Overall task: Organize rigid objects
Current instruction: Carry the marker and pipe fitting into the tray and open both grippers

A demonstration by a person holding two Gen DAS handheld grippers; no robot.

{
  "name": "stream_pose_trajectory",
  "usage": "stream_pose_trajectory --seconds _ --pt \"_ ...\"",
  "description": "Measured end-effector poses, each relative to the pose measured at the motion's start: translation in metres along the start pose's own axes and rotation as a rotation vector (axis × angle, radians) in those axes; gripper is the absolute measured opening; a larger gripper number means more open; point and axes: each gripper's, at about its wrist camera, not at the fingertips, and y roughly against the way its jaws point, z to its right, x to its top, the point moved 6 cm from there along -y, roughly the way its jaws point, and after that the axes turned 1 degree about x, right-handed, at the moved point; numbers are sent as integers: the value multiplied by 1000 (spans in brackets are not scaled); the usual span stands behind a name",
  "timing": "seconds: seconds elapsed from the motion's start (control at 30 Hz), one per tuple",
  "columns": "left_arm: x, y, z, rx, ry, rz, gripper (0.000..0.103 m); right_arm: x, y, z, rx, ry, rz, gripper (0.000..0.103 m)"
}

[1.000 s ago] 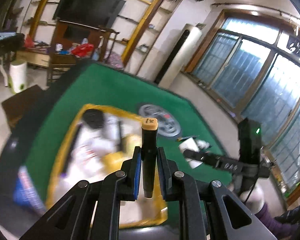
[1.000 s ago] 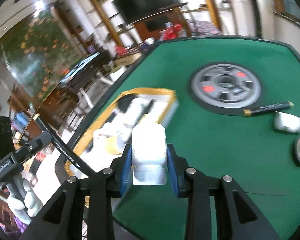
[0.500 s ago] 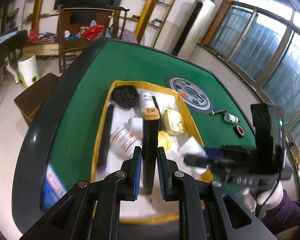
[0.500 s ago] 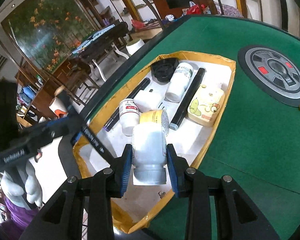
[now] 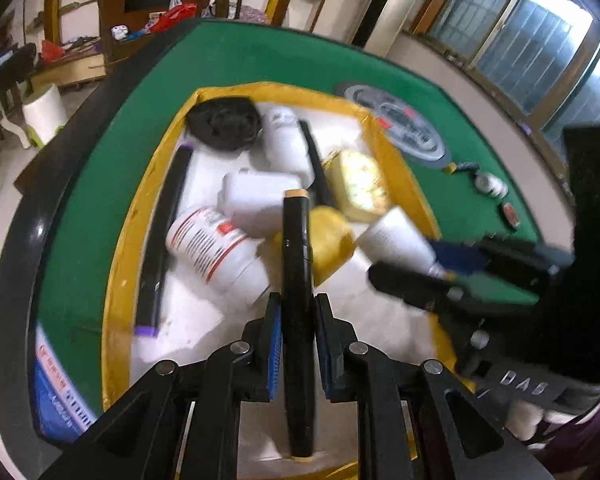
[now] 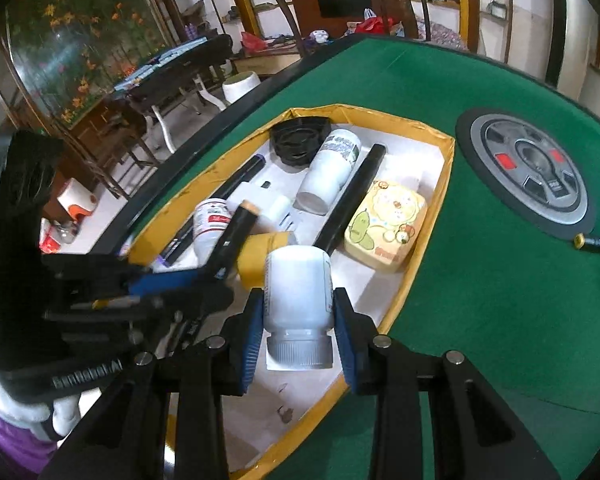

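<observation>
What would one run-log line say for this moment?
left gripper: holds black marker | right gripper: holds white bottle | both over yellow box

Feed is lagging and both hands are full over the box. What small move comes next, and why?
Probably lower the right gripper slightly and open its fingers: the white bottle hangs over the bare white floor at the near end of the yellow box. The left gripper holds the black marker close by, so release one item at a time.
</observation>
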Motion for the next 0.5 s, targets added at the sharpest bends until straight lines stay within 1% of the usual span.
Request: stream_pose_trajectory --seconds 0.03,0.07,0.1,0.13,0.2,0.23,0.27,0.3,0.33,0.37,0.4,0.43,0.5 --pt "-3 0 0 10 -6 -3 17 0 -1 0 -15 8 1 33" --pt "-5 1 -2 13 -7 -5 20 0 -2 0 -29 17 -1 33" --pt "-6 1 -2 19 -5 -5 29 0 -3 -1 -41 24 -4 33" --pt "-8 3 -3 27 -4 -2 35 0 -4 -1 -54 29 -9 33" --pt "-10 9 -4 38 -5 20 65 0 -5 0 -59 23 -18 33" --pt "-10 13 -5 40 -6 32 69 0 -5 1 -55 17 -21 33" --pt "-11 17 -5 40 -8 44 73 1 -5 2 -45 5 -27 33" --pt "-12 22 -5 36 -6 55 75 1 -4 3 -31 -7 -29 35" --pt "-14 27 -6 29 0 63 76 2 -2 4 -12 -21 -28 39" --pt "-13 29 -7 23 7 68 79 3 0 3 4 -30 -25 41" --pt "-13 32 -8 18 16 75 81 4 3 3 12 -39 -20 46" --pt "-14 36 -9 14 25 84 81 5 6 4 6 -47 -10 56" --pt "-15 42 -13 9 45 103 81 9 14 7 1 -58 29 59"
